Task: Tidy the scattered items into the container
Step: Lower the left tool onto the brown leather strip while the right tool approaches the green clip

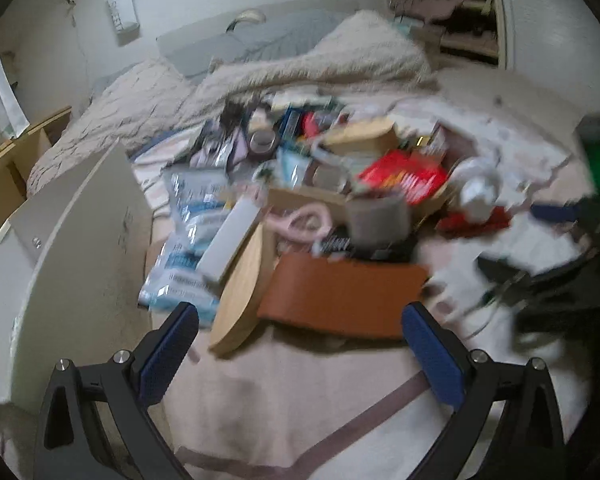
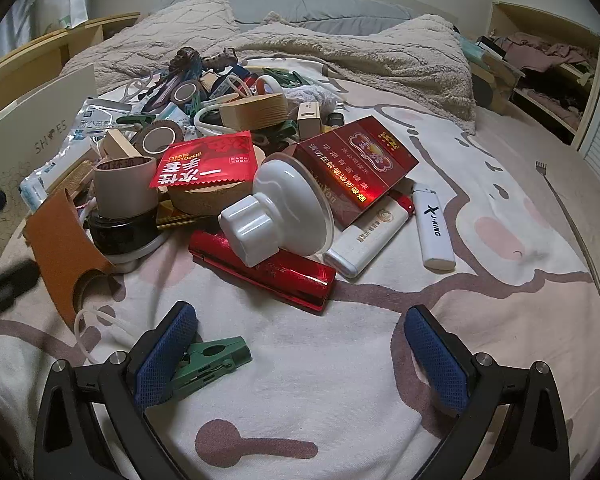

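Observation:
A heap of scattered items lies on the bed sheet point(image 2: 340, 400). In the right wrist view my right gripper point(image 2: 300, 356) is open above the sheet, and a green clip point(image 2: 214, 358) lies against its left finger. Ahead are a red long box point(image 2: 284, 276), a white suction knob point(image 2: 276, 208), a red cigarette carton point(image 2: 356, 164) and two white lighters point(image 2: 434, 228). The left wrist view is blurred: my left gripper point(image 1: 300, 344) is open and empty, just short of a brown card piece point(image 1: 340, 292) and a wooden round lid point(image 1: 240, 292). The white shoe box point(image 1: 72, 240) stands at the left.
Tape rolls point(image 2: 124, 192), a red glove packet point(image 2: 208, 164) and blue-white pouches point(image 1: 192, 216) fill the heap. A fluffy blanket point(image 2: 340, 48) and grey pillows lie behind it. Wooden shelves point(image 2: 40, 60) stand at the left, an open closet point(image 2: 548, 64) at the right.

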Tool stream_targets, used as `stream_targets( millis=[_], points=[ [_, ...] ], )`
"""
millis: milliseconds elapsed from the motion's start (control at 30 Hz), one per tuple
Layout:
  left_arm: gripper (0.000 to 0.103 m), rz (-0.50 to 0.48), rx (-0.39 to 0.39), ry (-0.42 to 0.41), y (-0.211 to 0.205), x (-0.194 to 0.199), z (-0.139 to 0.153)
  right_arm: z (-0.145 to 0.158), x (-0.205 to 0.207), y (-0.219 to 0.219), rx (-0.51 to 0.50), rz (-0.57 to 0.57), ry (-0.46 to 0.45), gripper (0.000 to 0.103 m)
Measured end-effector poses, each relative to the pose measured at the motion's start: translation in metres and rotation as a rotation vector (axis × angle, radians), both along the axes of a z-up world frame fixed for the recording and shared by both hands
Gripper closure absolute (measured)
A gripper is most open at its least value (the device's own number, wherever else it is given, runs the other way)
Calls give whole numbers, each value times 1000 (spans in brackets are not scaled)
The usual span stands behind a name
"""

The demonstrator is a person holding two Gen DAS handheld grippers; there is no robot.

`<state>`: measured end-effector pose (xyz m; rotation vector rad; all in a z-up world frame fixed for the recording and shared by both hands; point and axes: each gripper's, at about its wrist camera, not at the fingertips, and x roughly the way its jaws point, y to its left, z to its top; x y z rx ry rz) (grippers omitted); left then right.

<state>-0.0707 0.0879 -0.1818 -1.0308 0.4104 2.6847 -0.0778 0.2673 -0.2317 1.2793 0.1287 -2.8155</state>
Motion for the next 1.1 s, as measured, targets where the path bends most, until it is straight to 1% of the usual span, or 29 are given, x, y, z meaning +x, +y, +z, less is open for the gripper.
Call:
stream_targets(
  millis=[67,200,367,433,467,567,667,833,933,1100],
  points=[
    [1,-8,21,21,7,-4,10,0,0,0,0,0,0,0],
    [1,-32,23,19,27,-20,15,0,0,0,-2,0,1,0],
    [1,-76,30,-76,54,-42,0,-1,0,2,-12,2,4,0],
    [1,-68,2,-91,60,-47,-6,-1,0,3,-21,3,1,0],
    [1,-57,-26,-95,61,-49,-10,-1,0,3,-23,4,1,0],
    [1,-14,-98,-111,57,-52,-19,-1,0,3,-22,4,2,0],
    [1,30,-85,-138,41,-48,-18,-1,0,2,-15,5,5,0],
    [1,46,-124,-160,27,-33,-20,-1,0,2,-17,5,2,0],
    [1,61,-132,-176,17,-23,-23,0,-1,2,-15,5,0,0],
    [1,83,-111,-202,2,-4,-24,-1,0,1,-12,4,0,0]
  ],
)
